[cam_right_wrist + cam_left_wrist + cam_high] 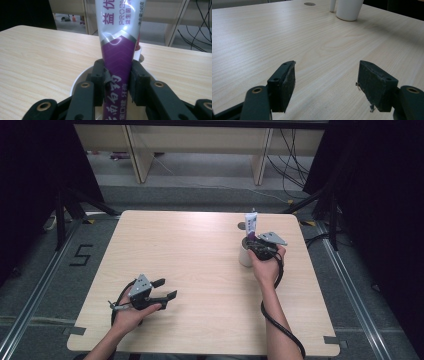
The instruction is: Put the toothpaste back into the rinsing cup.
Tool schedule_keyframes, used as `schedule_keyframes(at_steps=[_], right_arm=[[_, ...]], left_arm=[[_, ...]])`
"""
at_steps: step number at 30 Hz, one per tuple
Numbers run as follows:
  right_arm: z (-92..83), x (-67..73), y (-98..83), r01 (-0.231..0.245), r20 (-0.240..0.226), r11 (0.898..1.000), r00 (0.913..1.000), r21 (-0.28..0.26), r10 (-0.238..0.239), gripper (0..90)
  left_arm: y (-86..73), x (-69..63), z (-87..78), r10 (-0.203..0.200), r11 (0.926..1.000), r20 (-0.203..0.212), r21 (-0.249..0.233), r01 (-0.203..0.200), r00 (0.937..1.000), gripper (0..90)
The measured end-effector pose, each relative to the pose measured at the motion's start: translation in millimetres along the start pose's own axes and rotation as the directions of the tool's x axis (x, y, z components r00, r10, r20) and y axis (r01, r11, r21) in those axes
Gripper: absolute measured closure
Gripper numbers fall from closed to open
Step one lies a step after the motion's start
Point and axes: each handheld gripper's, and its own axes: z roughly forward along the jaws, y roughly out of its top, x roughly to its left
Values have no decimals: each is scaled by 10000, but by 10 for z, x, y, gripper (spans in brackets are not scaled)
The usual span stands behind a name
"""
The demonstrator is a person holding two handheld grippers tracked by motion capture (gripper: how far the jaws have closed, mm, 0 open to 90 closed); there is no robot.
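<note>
- My right gripper [253,245] is at the far right part of the pale wooden table [200,270], over a white round cup [244,258].
- In the right gripper view its two black jaws are clamped on a purple-and-white toothpaste tube [117,60], one pad pressed to each side of the purple lower part.
- The tube stands upright, its lower end down inside the cup [77,82], whose white rim shows behind and beside the jaws. Its white upper part with printed lettering rises above the gripper [117,82]; in the high view the tube [250,223] sticks up just beyond my hand.
- A small dark round hole [242,225] in the tabletop lies just beside the cup on its far side.
- My left gripper [167,289] sits low at the near left of the table, well apart from the cup and tube.
- In the left gripper view its jaws stand wide apart with bare wood between them, nothing held. The left gripper [326,82] points across the table toward the cup [349,10], seen far off at the top of that view.
</note>
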Motion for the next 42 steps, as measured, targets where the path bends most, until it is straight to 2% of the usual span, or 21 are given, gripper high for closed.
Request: schedule_keyframes(at_steps=[4,6,8,13,20,21,22,25,26,28,29,31,32,35,36,38,39,41,42], right_arm=[[-20,13,19,-9,88,9997,10000,233,7,692],[-9,8,21,15,-65,9997,10000,236,-14,692],[-12,15,14,-138,36,9994,9999,321,137,692],[-24,26,30,-113,69,9985,9999,543,110,691],[-26,4,43,216,137,9982,9997,553,-224,687],[-30,21,37,-17,174,9987,9998,513,8,687],[-42,31,39,-198,23,9980,9998,599,197,686],[-62,13,45,19,76,9975,10000,704,-24,684],[-72,9,45,-46,-97,9977,9999,682,52,683],[-91,11,44,-60,27,9973,10000,729,58,683],[-103,-12,49,63,-121,9970,9999,775,-54,682],[-117,-20,53,92,-70,9966,9999,824,-86,681],[-134,2,48,-292,21,9958,9996,873,291,680],[-137,-31,52,-61,-86,9967,9999,808,68,677],[-154,-8,46,-376,-4,9957,9993,844,378,678],[-165,-48,36,23,-80,9971,10000,760,-17,684],[-190,-40,37,-74,-52,9953,10000,963,79,684],[-179,-42,27,35,-142,9970,9999,777,-24,695],[-181,-38,30,66,-180,9961,9998,881,-50,694]], left_arm=[[-1,-2,-1,-28,10000,-4,-10,28,10000,304],[0,-1,-1,-9,10000,3,1,9,10000,304],[-2,-3,-3,-20,10000,-6,-23,20,10000,304],[-2,-4,-3,-3,10000,-18,-4,3,10000,304],[-1,1,-4,-14,10000,-12,-8,14,10000,303],[-2,-1,-4,-27,10000,-5,-17,27,10000,303],[-2,-3,-4,-31,10000,-1,-31,31,10000,303],[-2,0,-5,-18,10000,-9,-15,18,10000,303],[-2,-1,-5,-28,10000,-7,-17,28,10000,303],[-3,-3,-5,-44,10000,7,-11,44,10000,303],[-3,-4,-5,-44,10000,3,-12,44,10000,303],[-3,-5,-4,-47,10000,4,-8,47,10000,303],[-2,-4,-4,-22,10000,-9,23,22,10000,303],[-2,-9,0,2,10000,-10,-12,-2,10000,303],[-2,-9,-1,0,10000,-13,-17,0,10000,303],[-2,-2,-5,-34,10000,-12,7,34,10000,303],[-2,-2,-5,-34,10000,-12,7,34,10000,303],[-3,-5,7,-13,10000,55,-33,13,10000,303],[0,-6,-2,88,9999,-19,86,-88,10000,303]])
